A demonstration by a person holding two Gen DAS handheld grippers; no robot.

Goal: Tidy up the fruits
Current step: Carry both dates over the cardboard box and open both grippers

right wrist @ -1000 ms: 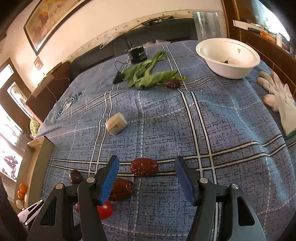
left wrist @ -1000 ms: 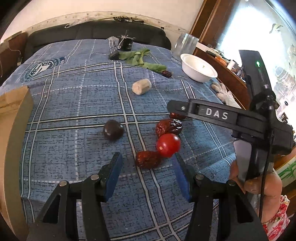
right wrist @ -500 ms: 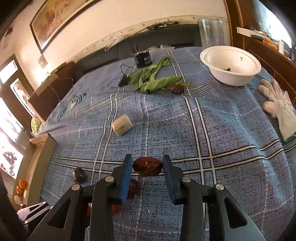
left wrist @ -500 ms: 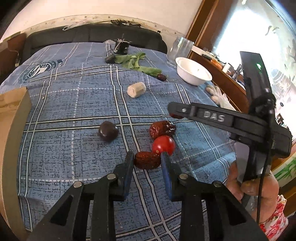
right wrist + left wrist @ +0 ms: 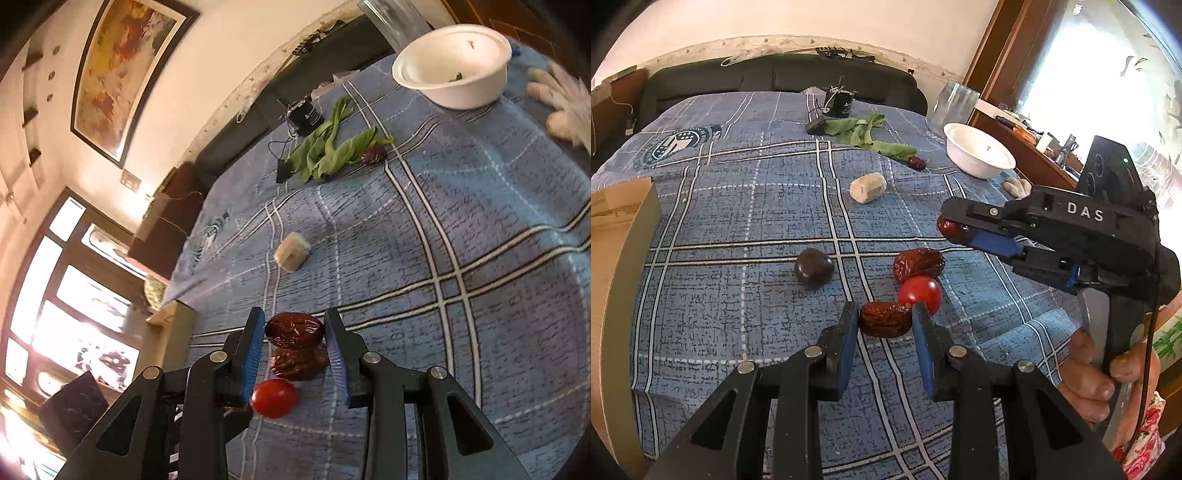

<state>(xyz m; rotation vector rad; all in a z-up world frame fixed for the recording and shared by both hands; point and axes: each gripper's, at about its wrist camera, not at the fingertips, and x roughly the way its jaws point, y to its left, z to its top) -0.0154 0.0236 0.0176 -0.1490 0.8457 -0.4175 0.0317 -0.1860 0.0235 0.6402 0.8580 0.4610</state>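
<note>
we go left to right. at the far left a cardboard box (image 5: 624, 206) edges the blue plaid cloth (image 5: 738, 206); its inside is hidden from us. a dark round fruit (image 5: 813, 266) lies loose. our left claw (image 5: 884, 321) pinches one red date (image 5: 885, 319) on the cloth, a cherry tomato (image 5: 919, 295) touching it and a third date (image 5: 918, 263) just behind. our right claw (image 5: 294, 334) is clamped on another date (image 5: 294, 329), apparently lifted clear. each claw takes one fruit, we judge, so both can be sorted together. the white bowl (image 5: 979, 152) far right holds only green scraps; beside it lies a white glove (image 5: 561, 103).
</note>
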